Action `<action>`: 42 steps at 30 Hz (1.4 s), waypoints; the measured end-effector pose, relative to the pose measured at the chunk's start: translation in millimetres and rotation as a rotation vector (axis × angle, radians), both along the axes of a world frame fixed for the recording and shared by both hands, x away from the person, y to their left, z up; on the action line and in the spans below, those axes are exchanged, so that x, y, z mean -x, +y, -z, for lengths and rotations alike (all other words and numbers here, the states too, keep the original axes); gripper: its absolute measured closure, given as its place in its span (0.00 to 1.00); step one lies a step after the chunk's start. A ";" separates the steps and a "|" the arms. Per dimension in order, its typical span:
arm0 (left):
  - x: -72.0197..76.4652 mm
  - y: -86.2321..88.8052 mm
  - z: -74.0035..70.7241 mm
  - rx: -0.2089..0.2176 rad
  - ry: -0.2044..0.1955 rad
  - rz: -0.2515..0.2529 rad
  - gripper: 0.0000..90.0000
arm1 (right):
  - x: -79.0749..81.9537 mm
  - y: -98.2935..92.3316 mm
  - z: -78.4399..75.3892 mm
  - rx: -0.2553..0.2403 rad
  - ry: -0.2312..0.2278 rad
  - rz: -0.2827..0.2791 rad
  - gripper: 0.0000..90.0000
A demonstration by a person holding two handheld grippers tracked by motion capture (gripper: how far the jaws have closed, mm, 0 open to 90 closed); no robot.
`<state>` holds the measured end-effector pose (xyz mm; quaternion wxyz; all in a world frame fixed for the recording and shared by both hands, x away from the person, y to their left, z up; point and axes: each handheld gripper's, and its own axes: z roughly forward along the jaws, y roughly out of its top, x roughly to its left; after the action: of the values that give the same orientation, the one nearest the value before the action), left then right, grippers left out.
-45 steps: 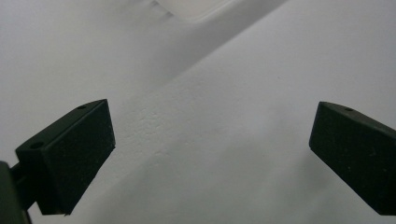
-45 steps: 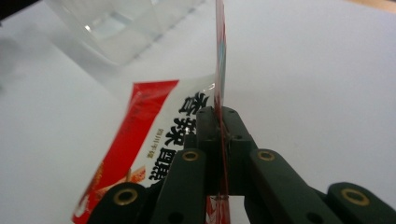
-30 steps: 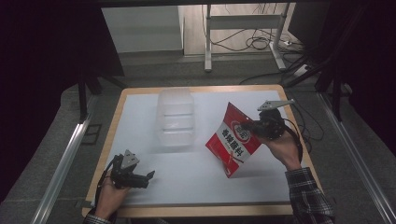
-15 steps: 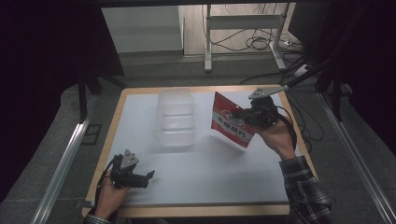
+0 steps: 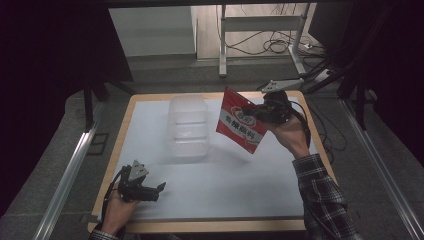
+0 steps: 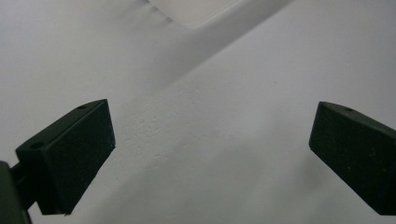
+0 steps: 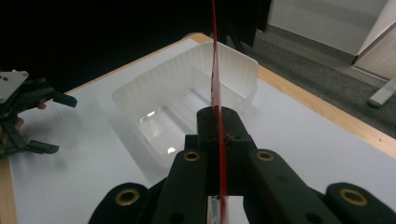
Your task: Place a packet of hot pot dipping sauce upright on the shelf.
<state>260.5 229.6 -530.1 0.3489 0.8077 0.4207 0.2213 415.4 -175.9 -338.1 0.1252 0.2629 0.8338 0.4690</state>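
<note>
Right tongs [image 5: 260, 111] clamp flat glossy red pouch [image 5: 242, 126] | ribbed translucent tub [image 5: 188, 126]

A wooden-edged table [image 5: 129, 116] with a white top stands on grey carpet [image 5: 60, 165]. Dark curtains [image 5: 45, 60] hang at the left and right, leaving the sides in shadow. Beyond the table a pale wall panel [image 5: 152, 30] catches the light, beside a metal frame leg [image 5: 222, 45] and loose cables [image 5: 280, 46] on a wood-toned floor. An aluminium rail [image 5: 67, 175] runs along the floor at the left.

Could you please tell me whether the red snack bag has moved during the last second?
Yes: the red snack bag went up and toward the table's far edge, nearer the clear plastic bin.
</note>
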 end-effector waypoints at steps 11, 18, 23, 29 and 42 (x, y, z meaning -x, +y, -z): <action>1.5 0.9 -3.4 0.054 -0.008 0.026 0.00 | -20.5 12.4 -9.8 -0.011 -0.011 -0.009 0.98; 1.7 1.9 -4.0 0.078 -0.012 0.037 0.00 | -35.8 22.5 -10.5 -0.033 0.004 -0.021 0.98; 2.4 1.3 -4.9 0.078 -0.021 0.042 0.00 | -44.4 30.8 -10.8 -0.044 0.016 -0.034 0.98; 2.1 -2.3 -3.2 0.058 -0.008 0.062 0.00 | -53.5 43.5 -12.6 -0.043 0.013 -0.053 0.98; 3.7 -2.6 -5.6 0.090 -0.025 0.085 0.00 | -70.4 75.0 -13.6 -0.054 -0.004 -0.085 0.98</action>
<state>256.8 227.0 -524.5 0.3993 0.8055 0.3911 0.1971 485.8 -100.9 -324.5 0.0997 0.2297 0.8310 0.4968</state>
